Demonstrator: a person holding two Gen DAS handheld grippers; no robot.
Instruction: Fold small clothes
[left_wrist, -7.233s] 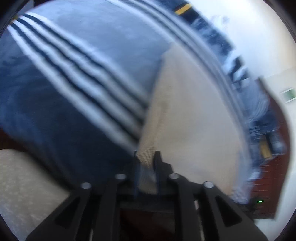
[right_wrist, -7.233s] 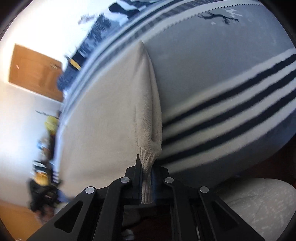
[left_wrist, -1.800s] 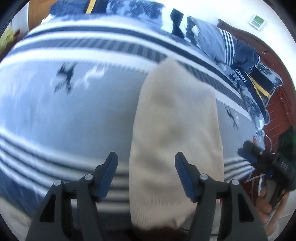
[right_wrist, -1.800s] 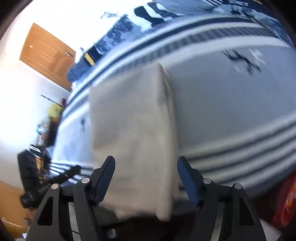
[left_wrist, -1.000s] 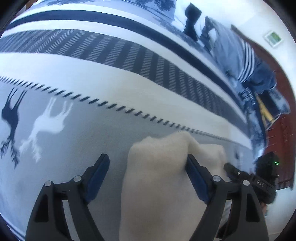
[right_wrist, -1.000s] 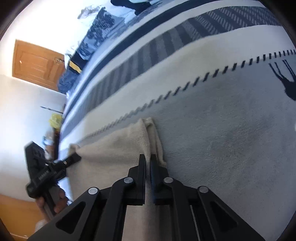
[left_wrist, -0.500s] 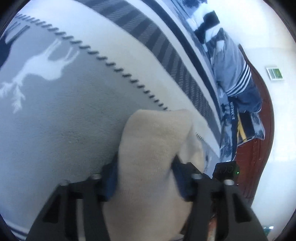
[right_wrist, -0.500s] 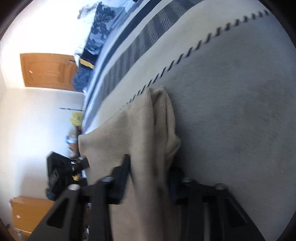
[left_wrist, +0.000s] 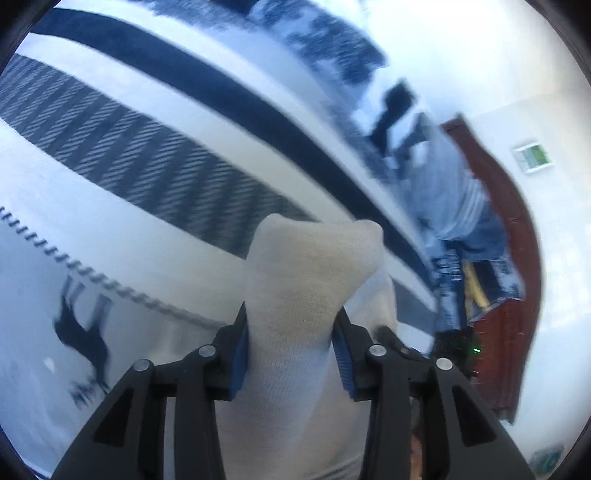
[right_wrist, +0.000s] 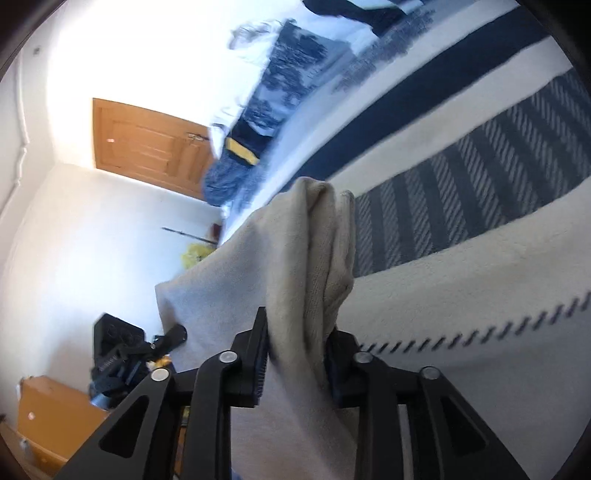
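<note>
1. Left gripper (left_wrist: 291, 347): jaws pinching a thick bunched end of the beige knit garment (left_wrist: 306, 280); blue pads press on both its sides. The cloth rises in a rounded hump past the jaw tips and sits above the bed.
2. Right gripper (right_wrist: 295, 354): jaws opening at this moment, yet the pads sit against the gathered folds of the same garment (right_wrist: 314, 266), several layers stacked between them.
3. From the right wrist view the garment spans leftward as a taut sheet toward the left gripper (right_wrist: 166, 341), seen at the sheet's far corner.
4. Bedspread (left_wrist: 129, 155): grey-blue with dark stripes, a hatched band, a dashed line and a deer figure (left_wrist: 81, 332). Broad bare cover lies left and far of the garment.
5. Far edge of the bed holds a heap of blue clothes (left_wrist: 461, 206) by the dark red headboard (left_wrist: 517, 295).
6. Wooden door (right_wrist: 147, 147) beyond the bed's left side.
</note>
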